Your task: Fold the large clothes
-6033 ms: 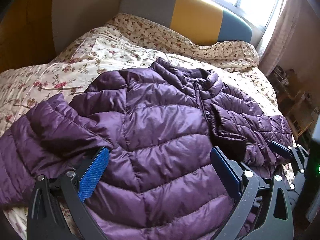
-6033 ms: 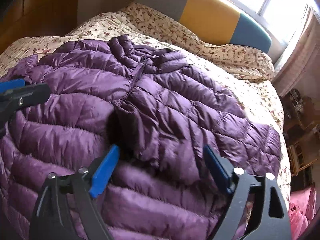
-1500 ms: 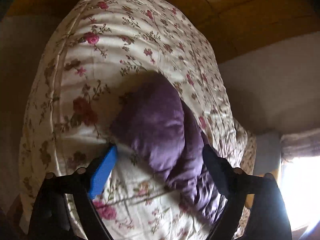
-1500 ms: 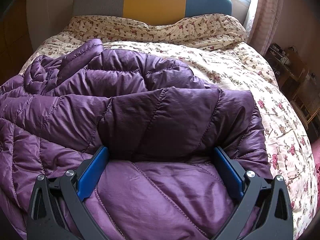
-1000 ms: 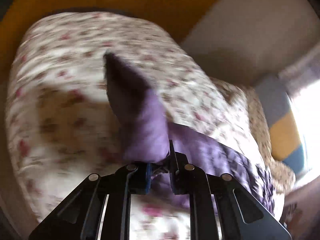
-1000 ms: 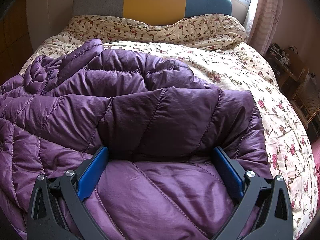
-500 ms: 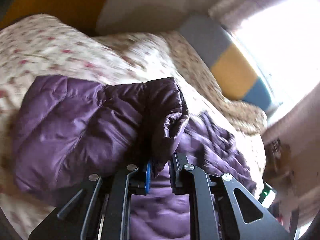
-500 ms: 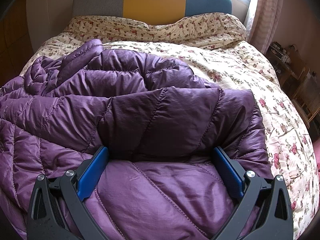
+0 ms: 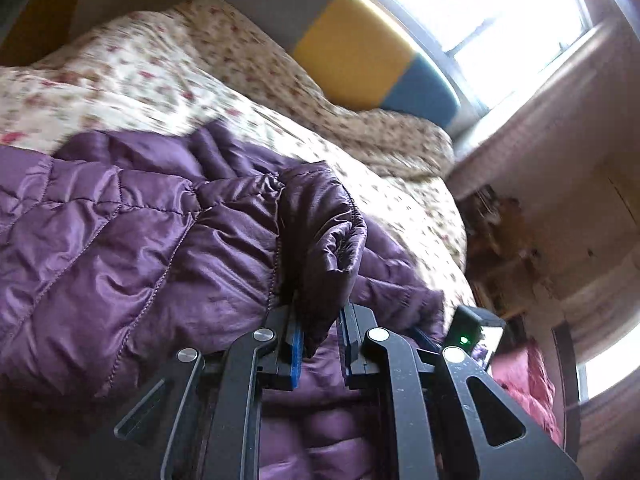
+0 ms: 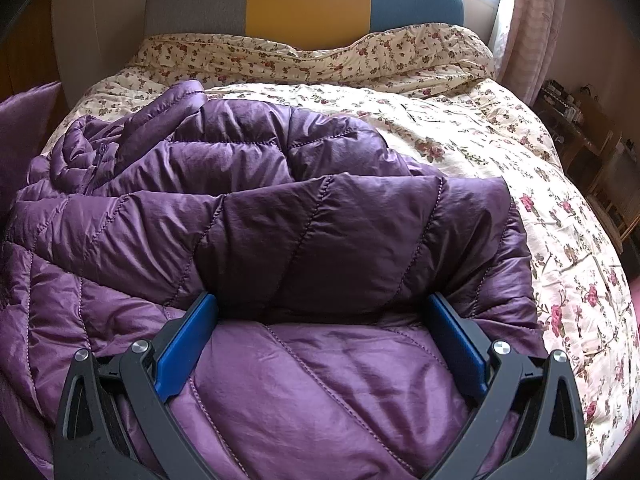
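Mid-fold on the floral quilted bed (image 10: 500,148): my left gripper (image 9: 320,344) pinches the cuff of the puffy purple quilted jacket's (image 10: 320,240) sleeve (image 9: 320,220) over its body, my right gripper (image 10: 320,344) gapes empty above it, one sleeve looks folded, halving remains.

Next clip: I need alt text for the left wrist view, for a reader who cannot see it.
The left tool is clamped on a sleeve cuff of a purple puffer jacket, lifting it above the jacket's body. A floral duvet, a grey, yellow and blue headboard and a bright window lie behind.
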